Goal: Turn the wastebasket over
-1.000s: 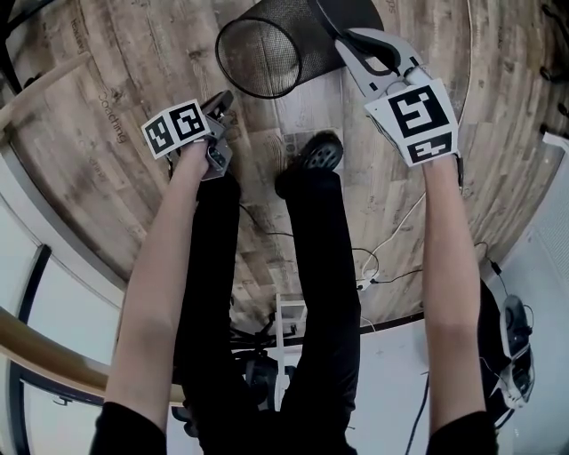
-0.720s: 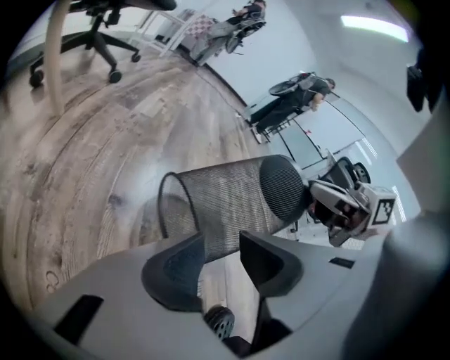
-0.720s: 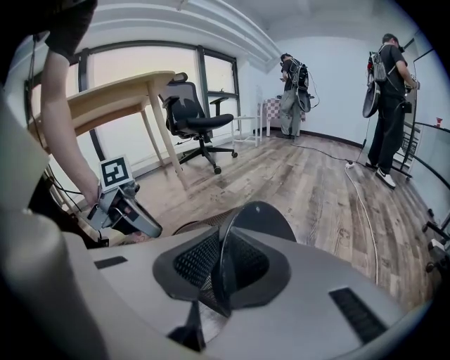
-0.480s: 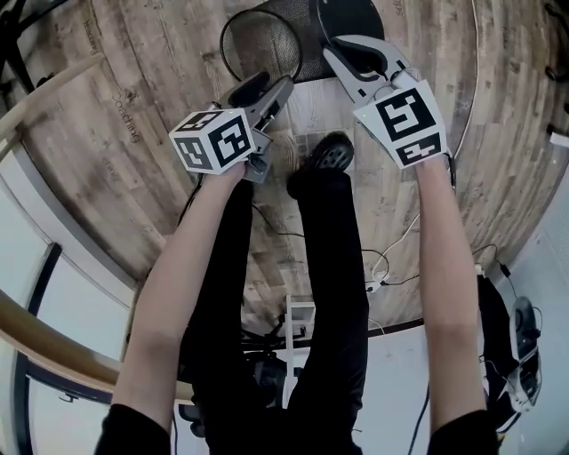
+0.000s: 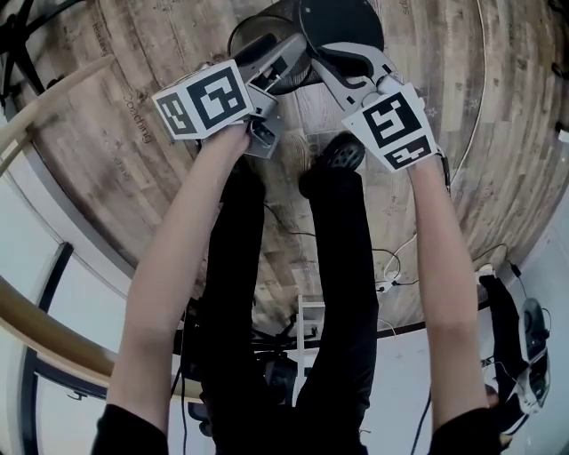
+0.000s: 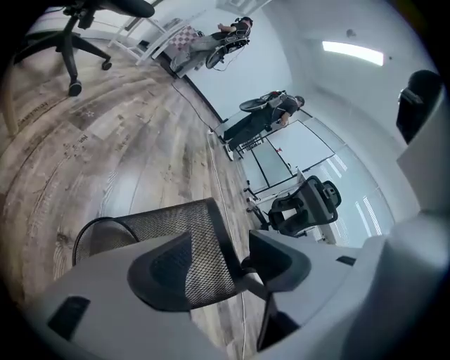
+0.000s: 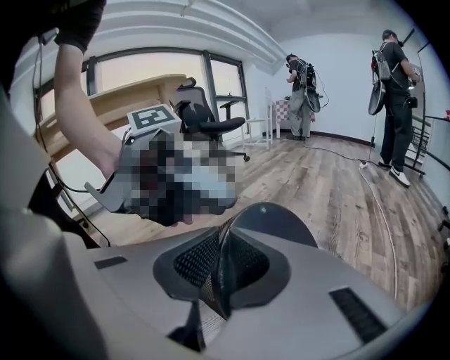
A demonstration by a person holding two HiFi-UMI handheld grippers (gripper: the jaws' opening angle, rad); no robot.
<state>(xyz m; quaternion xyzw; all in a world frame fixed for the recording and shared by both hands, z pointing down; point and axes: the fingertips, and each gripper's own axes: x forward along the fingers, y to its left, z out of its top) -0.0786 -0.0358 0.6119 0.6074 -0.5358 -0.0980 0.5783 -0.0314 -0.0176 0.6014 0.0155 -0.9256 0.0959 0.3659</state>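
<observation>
The black mesh wastebasket [image 5: 342, 22] hangs tilted above the wood floor, its solid base toward me in the head view. My right gripper [image 5: 331, 55] is shut on its mesh wall, which shows edge-on between the pads [image 7: 221, 271], with the basket's base [image 7: 274, 225] just beyond. My left gripper [image 5: 280, 55] has come up against the basket's left side. Its jaws are opening wide, and the mesh wall [image 6: 190, 232] lies between them without being pinched. The basket's open rim [image 6: 98, 232] faces left in the left gripper view [image 6: 232, 264].
My shoe [image 5: 333, 155] stands on the floor right below the basket. A white cable [image 5: 471, 89] runs along the floor at right, a wooden desk edge [image 5: 44, 107] at left. Office chairs [image 7: 204, 116] and two people [image 7: 394, 105] are farther off.
My left gripper has risen from low at the left up to the basket, and its jaws have spread apart. The right gripper, still gripping the basket, has shifted a little left.
</observation>
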